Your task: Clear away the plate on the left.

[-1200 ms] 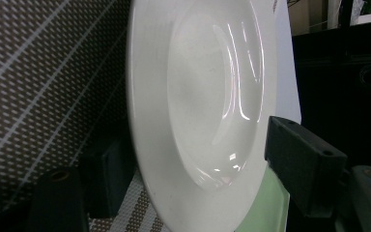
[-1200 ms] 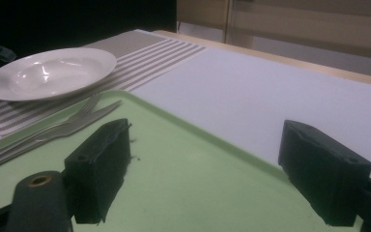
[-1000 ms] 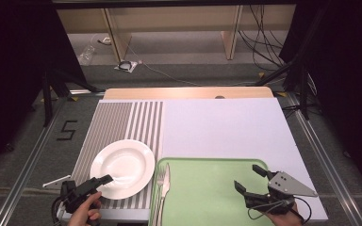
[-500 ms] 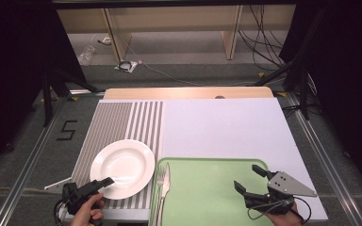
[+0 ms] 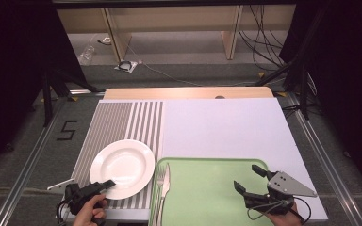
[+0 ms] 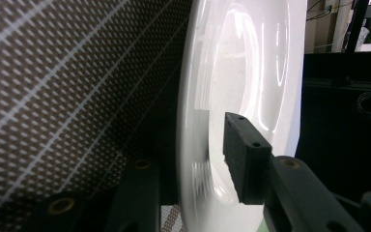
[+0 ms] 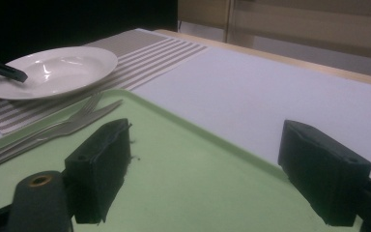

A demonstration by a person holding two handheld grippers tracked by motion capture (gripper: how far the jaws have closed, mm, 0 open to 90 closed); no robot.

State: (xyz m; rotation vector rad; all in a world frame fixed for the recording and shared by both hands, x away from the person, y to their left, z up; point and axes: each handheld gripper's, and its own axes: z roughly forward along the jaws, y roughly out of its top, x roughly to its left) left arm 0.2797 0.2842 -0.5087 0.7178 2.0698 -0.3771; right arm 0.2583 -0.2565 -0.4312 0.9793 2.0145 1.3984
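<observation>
A single black figure "5" (image 5: 67,130) can be read, marked on the grey carpeted floor (image 5: 28,155) to the left of the counter. No other text, label or brand can be made out.

I see a green tray (image 5: 207,197) on the table (image 5: 221,127), with a fork (image 5: 160,184) and knife (image 5: 166,187) along its left edge, beside a striped mat (image 5: 122,122).
</observation>
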